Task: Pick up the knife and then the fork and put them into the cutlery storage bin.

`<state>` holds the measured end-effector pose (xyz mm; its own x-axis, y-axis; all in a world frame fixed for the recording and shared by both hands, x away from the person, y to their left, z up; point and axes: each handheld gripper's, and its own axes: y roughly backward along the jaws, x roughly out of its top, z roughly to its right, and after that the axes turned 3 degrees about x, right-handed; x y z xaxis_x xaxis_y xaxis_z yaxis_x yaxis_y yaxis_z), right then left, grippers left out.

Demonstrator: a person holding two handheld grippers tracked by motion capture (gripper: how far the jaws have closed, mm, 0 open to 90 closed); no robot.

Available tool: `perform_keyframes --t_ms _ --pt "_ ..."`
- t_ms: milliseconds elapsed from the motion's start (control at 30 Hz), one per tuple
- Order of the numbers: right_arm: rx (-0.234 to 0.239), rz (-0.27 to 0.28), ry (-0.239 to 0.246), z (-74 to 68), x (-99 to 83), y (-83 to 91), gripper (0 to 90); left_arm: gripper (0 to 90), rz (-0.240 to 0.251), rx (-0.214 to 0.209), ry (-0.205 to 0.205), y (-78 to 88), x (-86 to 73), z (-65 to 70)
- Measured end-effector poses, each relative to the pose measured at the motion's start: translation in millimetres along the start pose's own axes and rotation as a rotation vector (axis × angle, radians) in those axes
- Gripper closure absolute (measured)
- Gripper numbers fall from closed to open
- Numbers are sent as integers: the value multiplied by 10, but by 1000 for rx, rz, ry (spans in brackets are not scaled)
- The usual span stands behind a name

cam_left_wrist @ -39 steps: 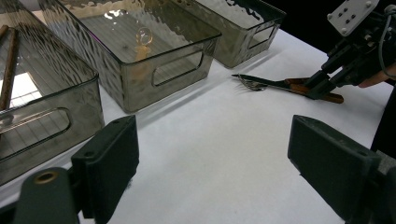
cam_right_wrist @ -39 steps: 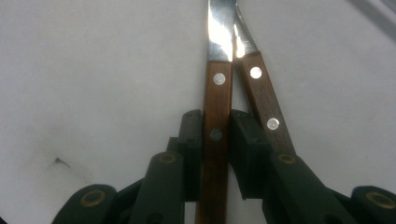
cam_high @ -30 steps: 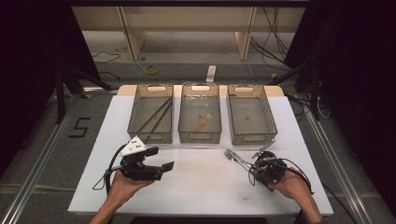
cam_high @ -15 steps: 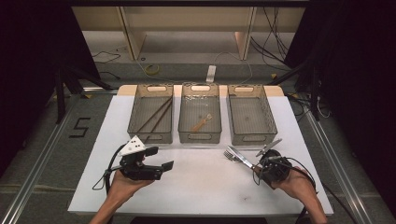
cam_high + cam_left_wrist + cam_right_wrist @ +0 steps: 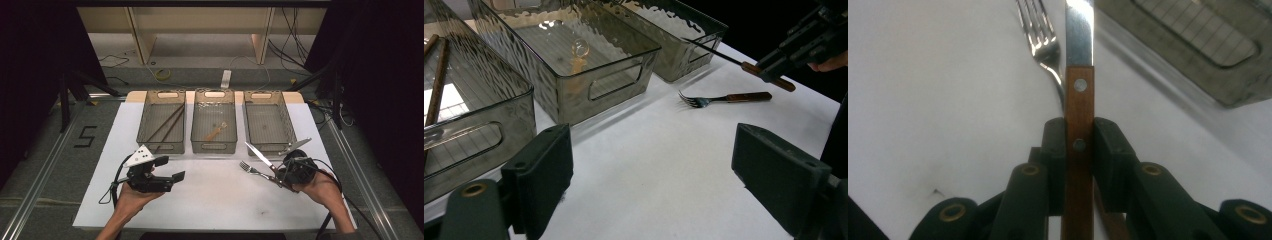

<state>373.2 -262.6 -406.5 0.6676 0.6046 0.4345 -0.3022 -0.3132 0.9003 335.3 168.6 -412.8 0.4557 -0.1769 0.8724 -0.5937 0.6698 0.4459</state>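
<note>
A knife (image 5: 260, 156) with a wooden handle (image 5: 1079, 100) is held off the white table, its blade pointing toward the bins. My right gripper (image 5: 280, 175) is shut on that handle (image 5: 1079, 150) and shows at a distance in the left gripper view (image 5: 774, 67) with the knife (image 5: 719, 53). A fork (image 5: 251, 169) with a wooden handle lies flat on the table just below the blade (image 5: 724, 98) (image 5: 1040, 35). My left gripper (image 5: 170, 169) hovers at the near left, jaws open and nothing between them (image 5: 659, 180).
Three clear bins stand in a row at the back. The left bin (image 5: 161, 148) holds chopsticks (image 5: 167, 127), the middle bin (image 5: 214, 147) a wooden spoon (image 5: 216, 132), and the right bin (image 5: 267, 146) looks bare. Cables trail from both grippers.
My right gripper has risen with the knife, lifting it off the table beside the fork. The left gripper has stayed put.
</note>
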Motion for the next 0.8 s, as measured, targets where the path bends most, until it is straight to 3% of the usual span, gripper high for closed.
perform_keyframes --t_ms 800 --pt "-29 136 -96 355 547 85 770 161 23 20 3 18 4 -14"
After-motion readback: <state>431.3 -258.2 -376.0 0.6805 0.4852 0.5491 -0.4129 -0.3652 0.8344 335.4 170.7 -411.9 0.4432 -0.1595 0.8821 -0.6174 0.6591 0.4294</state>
